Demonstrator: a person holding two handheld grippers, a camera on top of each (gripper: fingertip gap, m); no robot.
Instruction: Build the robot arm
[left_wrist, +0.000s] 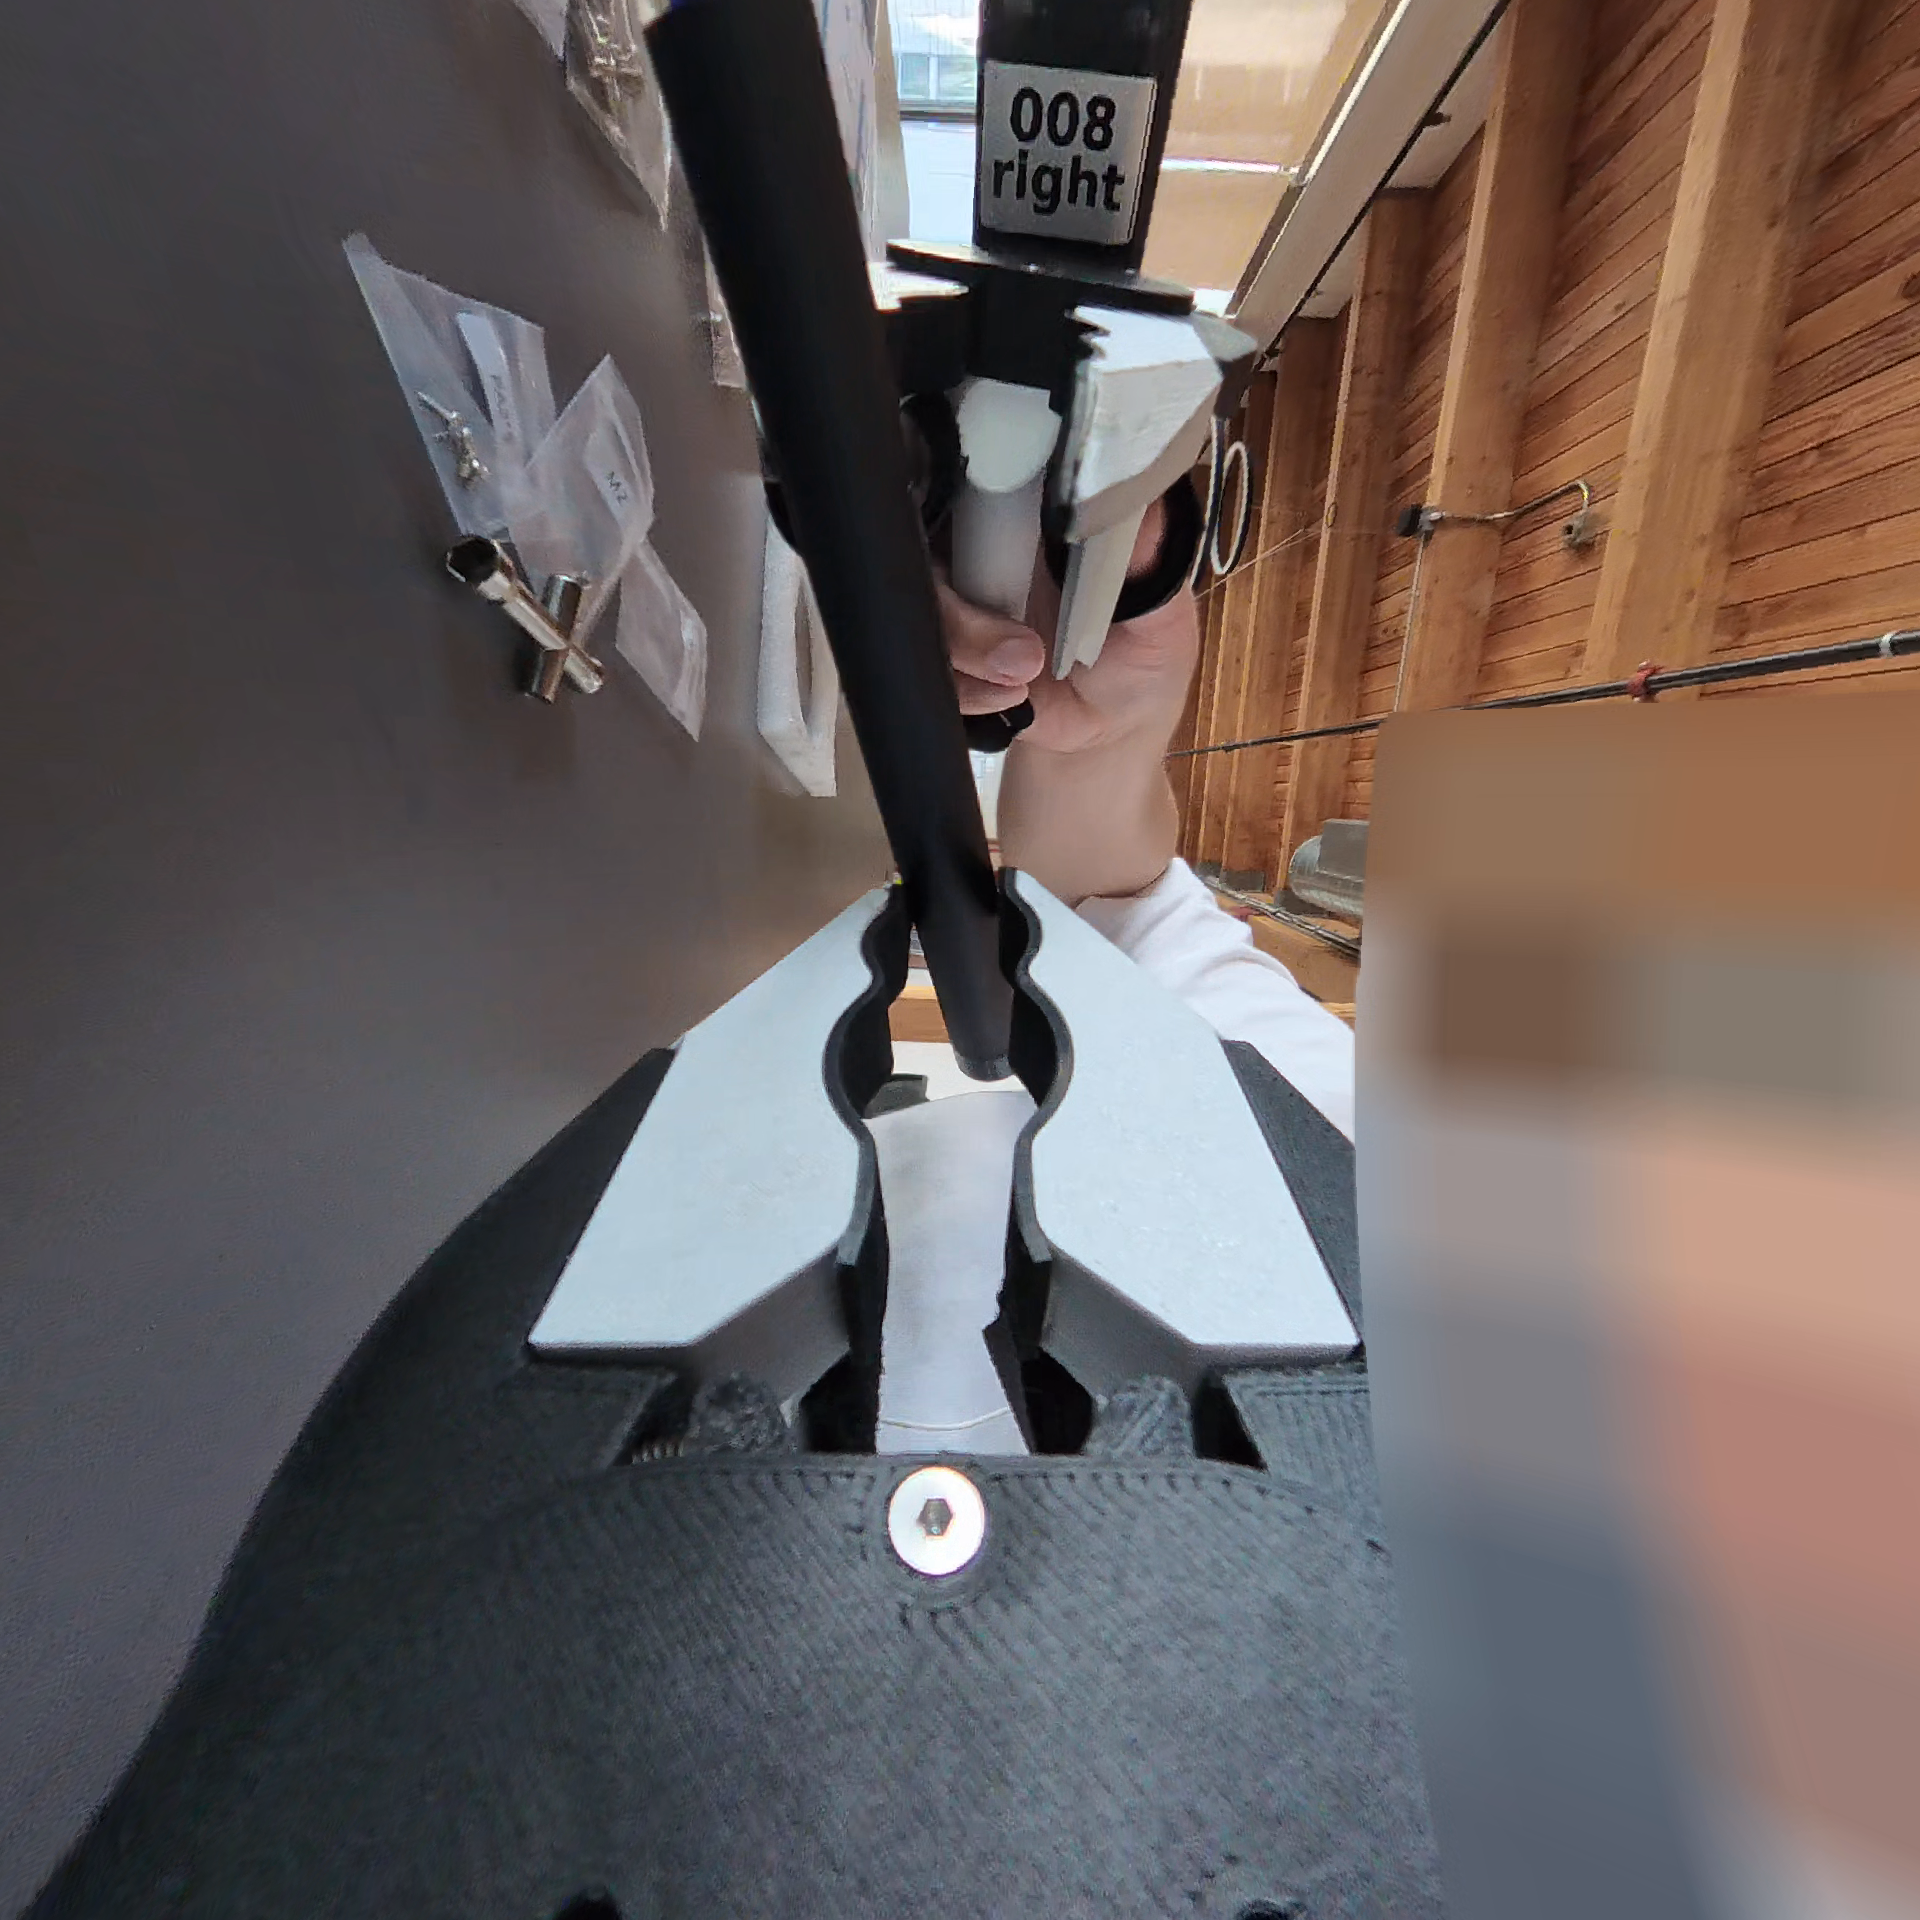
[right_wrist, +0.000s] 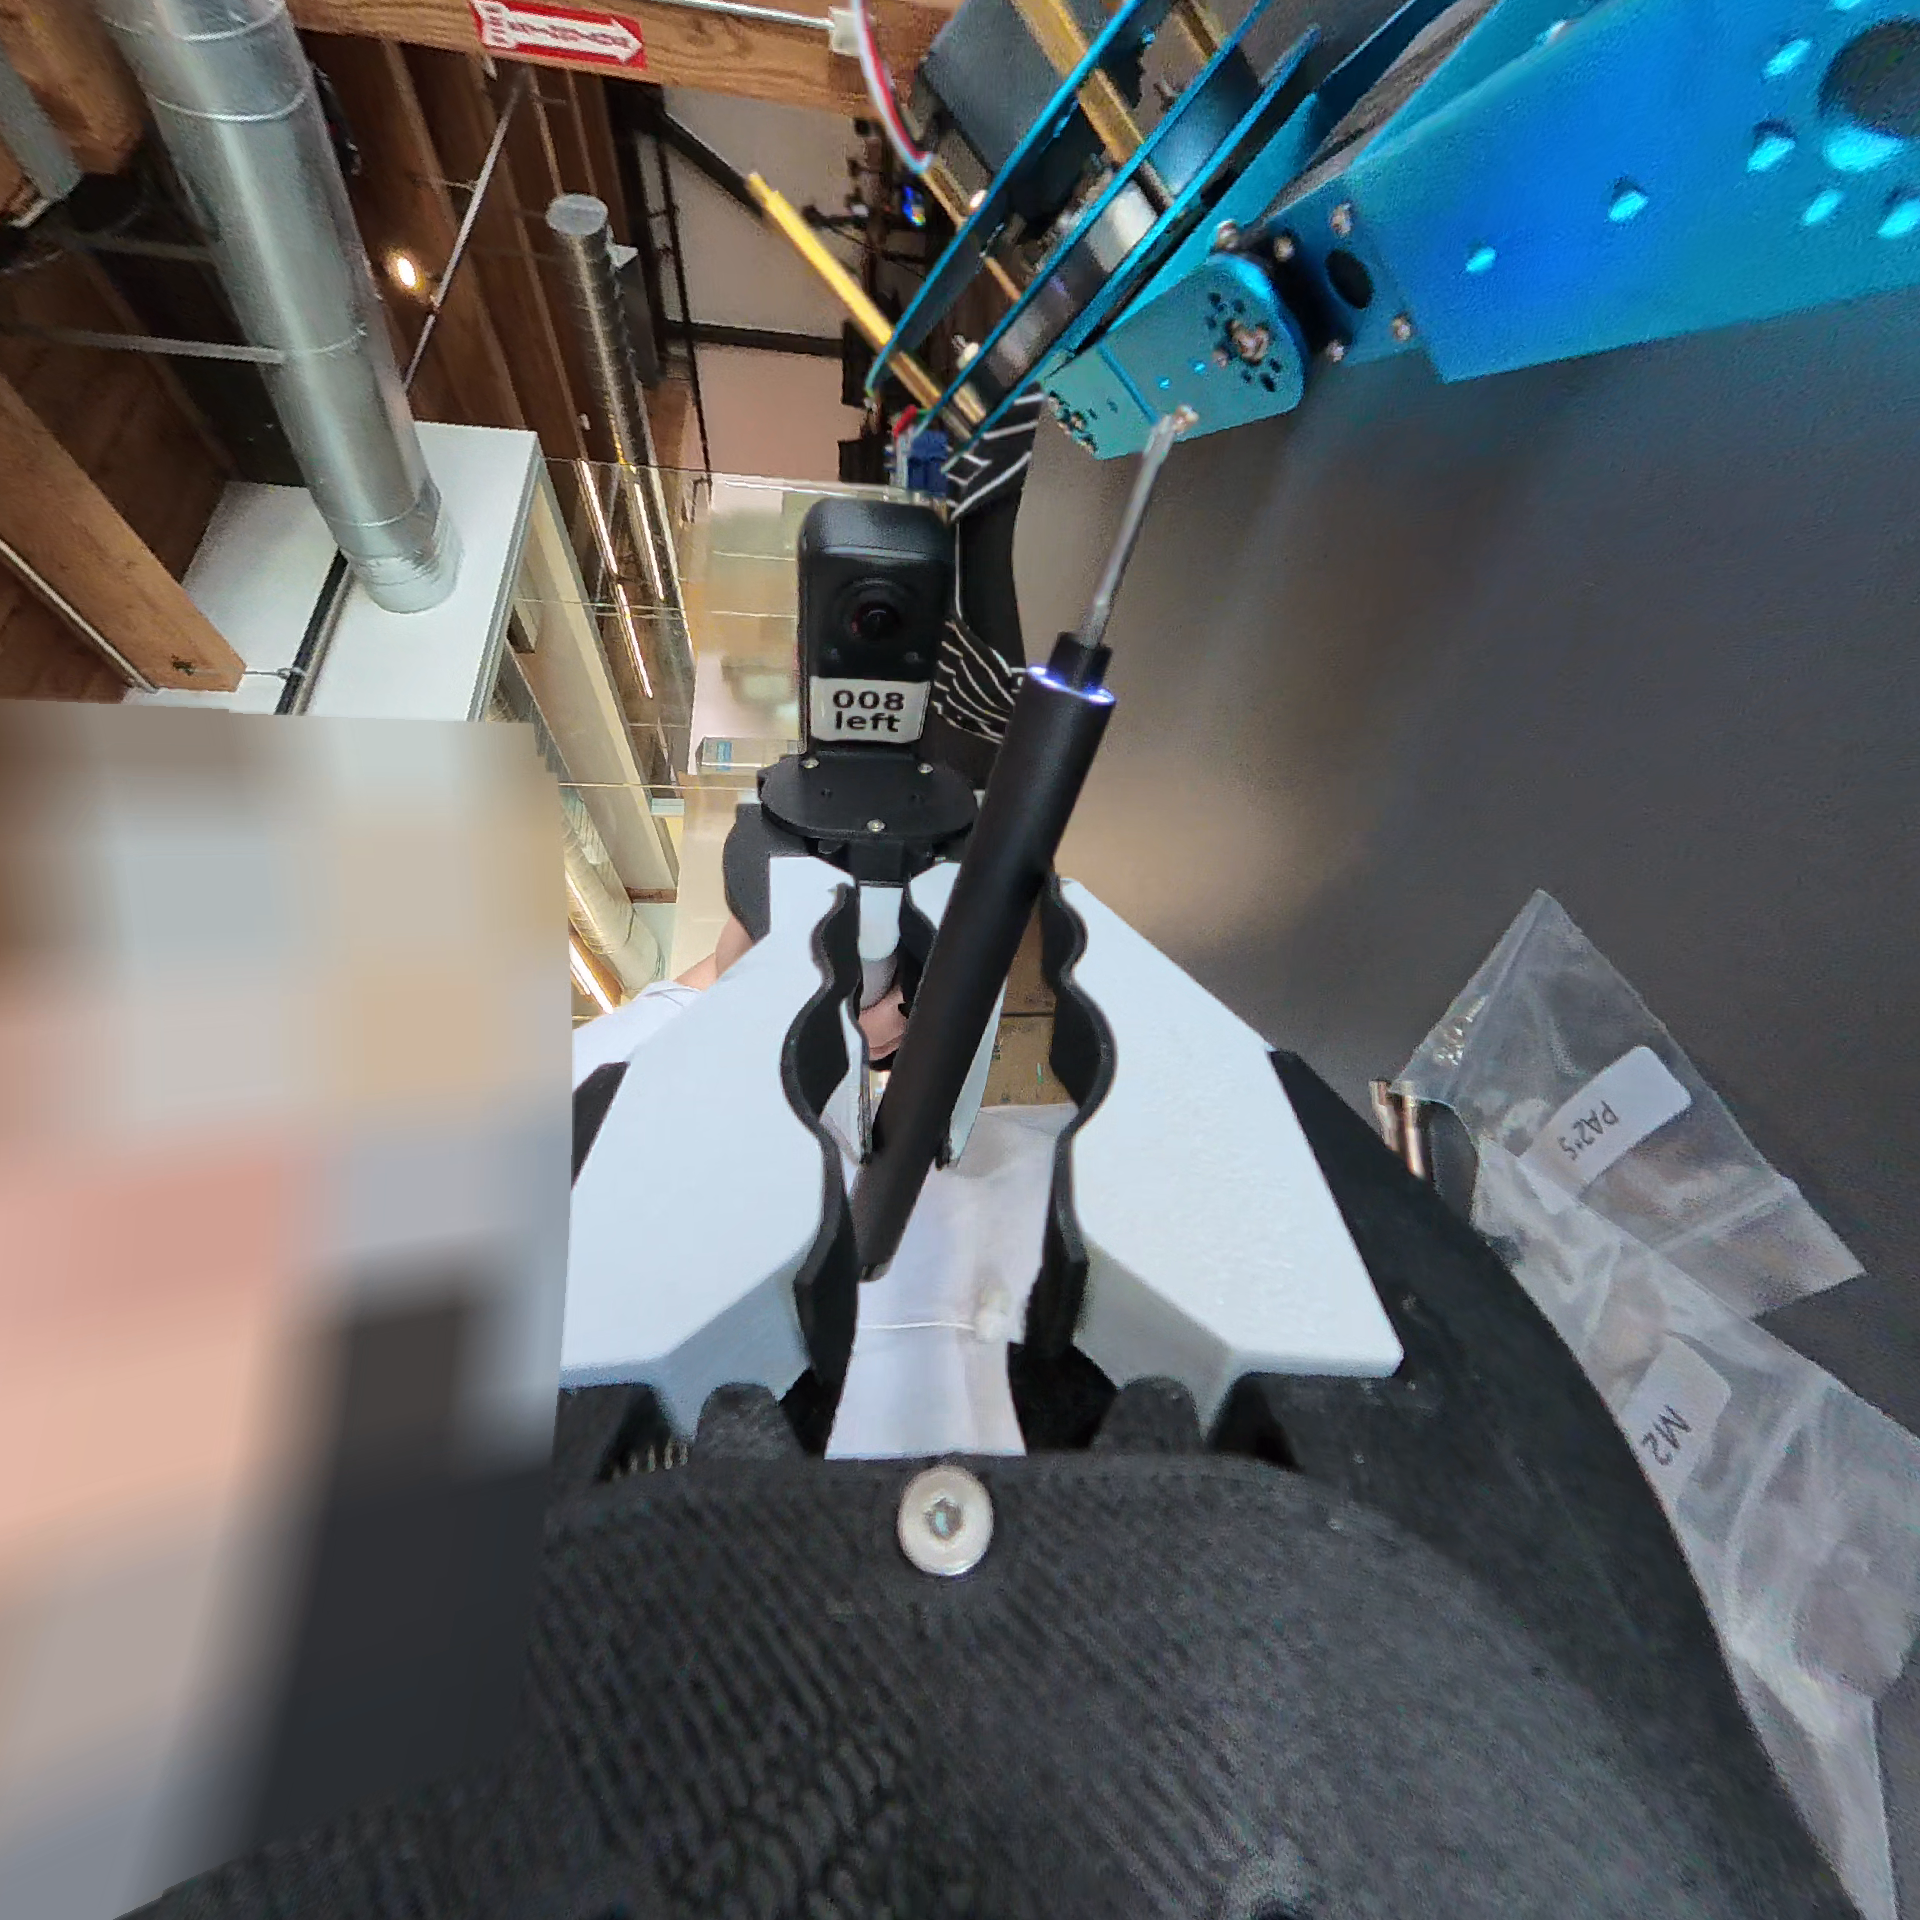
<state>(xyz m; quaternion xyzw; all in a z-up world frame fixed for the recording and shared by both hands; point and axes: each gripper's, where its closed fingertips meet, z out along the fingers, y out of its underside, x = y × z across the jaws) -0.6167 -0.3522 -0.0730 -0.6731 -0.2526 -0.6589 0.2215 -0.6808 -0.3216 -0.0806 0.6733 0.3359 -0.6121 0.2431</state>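
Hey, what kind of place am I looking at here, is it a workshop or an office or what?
Most likely a workshop or maker lab. Small bags of screws and a metal cross wrench lie on a dark work surface, a blue metal robot assembly stands nearby, and exposed wooden walls and silver ducting surround it.

Printed camera tags (right_wrist: 868, 711) (bag stickers (right_wrist: 1605, 1117) too)

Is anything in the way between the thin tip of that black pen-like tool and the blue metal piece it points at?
Nothing visible. The left tongs grip the black screwdriver, and its thin bit runs through open air to the blue metal piece. The tip seems to touch it already.
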